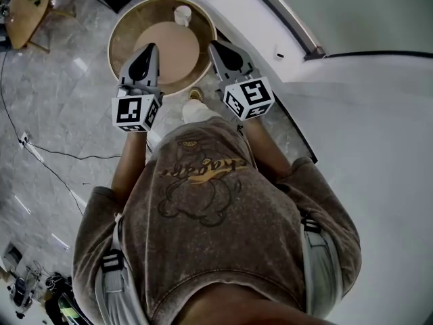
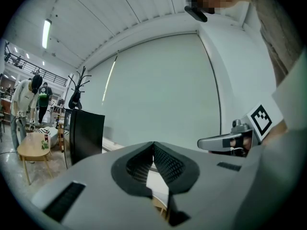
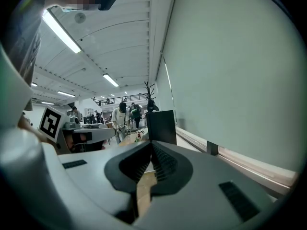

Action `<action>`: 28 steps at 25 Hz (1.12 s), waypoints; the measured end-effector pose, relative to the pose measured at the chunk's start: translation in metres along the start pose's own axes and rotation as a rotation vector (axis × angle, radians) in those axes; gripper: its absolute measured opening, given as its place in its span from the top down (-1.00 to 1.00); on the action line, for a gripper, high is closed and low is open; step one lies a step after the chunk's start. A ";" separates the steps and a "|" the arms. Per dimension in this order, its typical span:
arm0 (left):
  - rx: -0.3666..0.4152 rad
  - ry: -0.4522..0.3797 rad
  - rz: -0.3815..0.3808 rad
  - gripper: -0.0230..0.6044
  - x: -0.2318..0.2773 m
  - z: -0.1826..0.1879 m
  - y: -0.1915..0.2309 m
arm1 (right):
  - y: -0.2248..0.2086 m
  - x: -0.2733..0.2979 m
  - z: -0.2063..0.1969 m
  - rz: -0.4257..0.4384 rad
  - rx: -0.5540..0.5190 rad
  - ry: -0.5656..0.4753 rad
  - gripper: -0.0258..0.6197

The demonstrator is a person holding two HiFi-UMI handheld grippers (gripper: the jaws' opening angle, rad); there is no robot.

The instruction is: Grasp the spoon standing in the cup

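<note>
No words, numbers or brand names can be read anywhere. The shirt [image 1: 203, 208] print has cursive lettering [image 1: 203, 168] across a bear graphic, too warped to read. The left gripper [image 1: 150, 49] cube [image 1: 133, 112] and right gripper [image 1: 216, 46] cube [image 1: 249, 97] carry black-and-white square codes only, no letters.

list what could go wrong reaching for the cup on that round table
1. The left gripper and right gripper both have their jaws together; going in like that, the closed tips could knock the white cup over.
2. The cup stands near the far rim of the round table, so a nudge might push it off.
3. Neither gripper view shows the cup, and the spoon is too small to make out, so aim may be poor.
</note>
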State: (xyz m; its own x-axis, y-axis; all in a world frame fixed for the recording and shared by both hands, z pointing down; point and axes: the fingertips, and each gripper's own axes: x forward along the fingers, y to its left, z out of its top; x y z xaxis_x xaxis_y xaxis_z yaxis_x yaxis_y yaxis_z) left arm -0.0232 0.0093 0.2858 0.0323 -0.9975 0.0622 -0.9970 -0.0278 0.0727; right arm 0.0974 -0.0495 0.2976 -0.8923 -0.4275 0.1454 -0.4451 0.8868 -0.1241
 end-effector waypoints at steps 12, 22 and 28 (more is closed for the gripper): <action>0.006 -0.002 0.070 0.87 0.058 0.014 0.035 | -0.043 0.061 0.014 0.058 0.018 0.023 0.86; 0.004 0.012 0.033 0.87 0.079 0.014 0.074 | -0.031 0.111 0.015 0.071 0.028 0.025 0.86; -0.001 0.026 0.007 0.87 0.094 0.012 0.092 | -0.034 0.136 0.015 0.072 0.019 0.014 0.86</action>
State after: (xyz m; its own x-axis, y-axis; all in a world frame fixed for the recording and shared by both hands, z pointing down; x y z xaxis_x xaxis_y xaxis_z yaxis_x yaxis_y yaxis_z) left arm -0.1124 -0.0878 0.2867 0.0271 -0.9957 0.0882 -0.9971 -0.0207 0.0730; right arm -0.0100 -0.1406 0.3066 -0.9208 -0.3602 0.1497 -0.3815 0.9116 -0.1532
